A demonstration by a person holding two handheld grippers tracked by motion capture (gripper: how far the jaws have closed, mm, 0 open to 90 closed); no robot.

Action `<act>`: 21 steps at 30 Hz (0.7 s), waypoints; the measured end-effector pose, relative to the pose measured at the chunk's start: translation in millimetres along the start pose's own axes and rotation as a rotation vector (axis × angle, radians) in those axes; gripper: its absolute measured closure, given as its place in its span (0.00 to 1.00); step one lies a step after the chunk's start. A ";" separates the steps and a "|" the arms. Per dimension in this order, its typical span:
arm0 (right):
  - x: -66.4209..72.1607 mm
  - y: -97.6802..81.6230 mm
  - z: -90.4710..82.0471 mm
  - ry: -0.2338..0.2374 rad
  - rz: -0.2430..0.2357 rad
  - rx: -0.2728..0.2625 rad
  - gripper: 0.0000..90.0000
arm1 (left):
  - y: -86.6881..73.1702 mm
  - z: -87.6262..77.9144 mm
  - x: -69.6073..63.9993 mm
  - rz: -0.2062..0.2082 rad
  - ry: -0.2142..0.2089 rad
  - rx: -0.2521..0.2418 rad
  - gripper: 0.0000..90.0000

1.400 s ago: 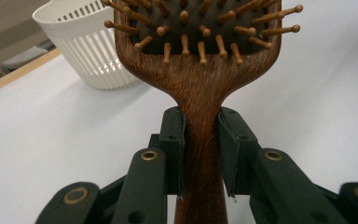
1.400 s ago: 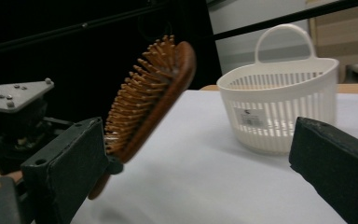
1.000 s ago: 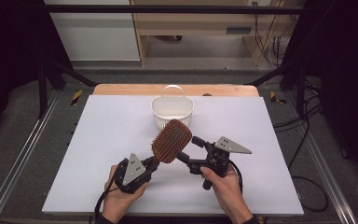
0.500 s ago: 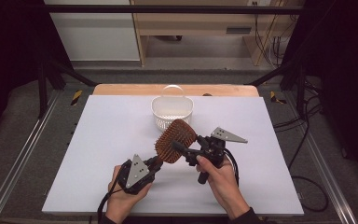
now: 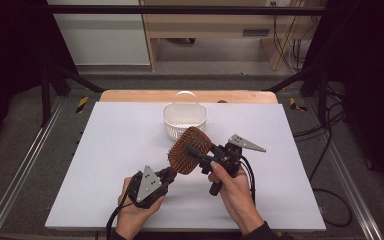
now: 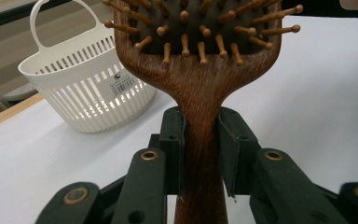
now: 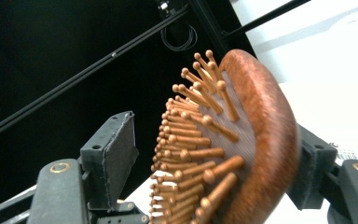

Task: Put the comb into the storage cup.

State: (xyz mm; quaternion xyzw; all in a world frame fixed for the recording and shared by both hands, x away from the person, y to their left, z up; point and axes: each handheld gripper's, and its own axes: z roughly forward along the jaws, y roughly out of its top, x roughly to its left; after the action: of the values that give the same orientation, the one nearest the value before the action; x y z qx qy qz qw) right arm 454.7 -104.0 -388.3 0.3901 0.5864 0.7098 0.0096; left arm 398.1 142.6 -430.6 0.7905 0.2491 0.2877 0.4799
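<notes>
So the wooden hairbrush (image 5: 190,150) is up in the air over the white table (image 5: 105,165), just in front of the white slotted basket (image 5: 184,120). The left gripper (image 5: 167,175) has it by the handle: in the left gripper view both pads are squeezed flat against the narrow neck of the handle (image 6: 200,154), right below where it widens into the head.

The right gripper (image 5: 194,152) comes in from the other side with its jaws straddling the brush head. They've just been closing in on it. In the right gripper view one pad (image 7: 310,170) sits against the smooth wooden back, while the other pad (image 7: 116,149) is on the bristle side with a clear gap to the bristle tips (image 7: 168,154), so it isn't pinching yet.
</notes>
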 end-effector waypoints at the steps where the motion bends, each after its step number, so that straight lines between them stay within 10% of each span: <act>1: 0.6 0.0 0.5 0.000 0.002 -0.004 0.33 | 0.2 0.0 -0.1 -0.001 -0.001 -0.001 0.80; 21: 4.7 3.1 2.1 -0.029 0.011 -0.048 0.54 | 1.8 7.2 2.4 -0.046 -0.008 -0.015 0.80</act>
State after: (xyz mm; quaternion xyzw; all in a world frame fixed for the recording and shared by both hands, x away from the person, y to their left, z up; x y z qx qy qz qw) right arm 453.9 -101.0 -383.1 0.4033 0.5669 0.7179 0.0233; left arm 405.0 139.1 -431.1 0.7820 0.2633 0.2755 0.4932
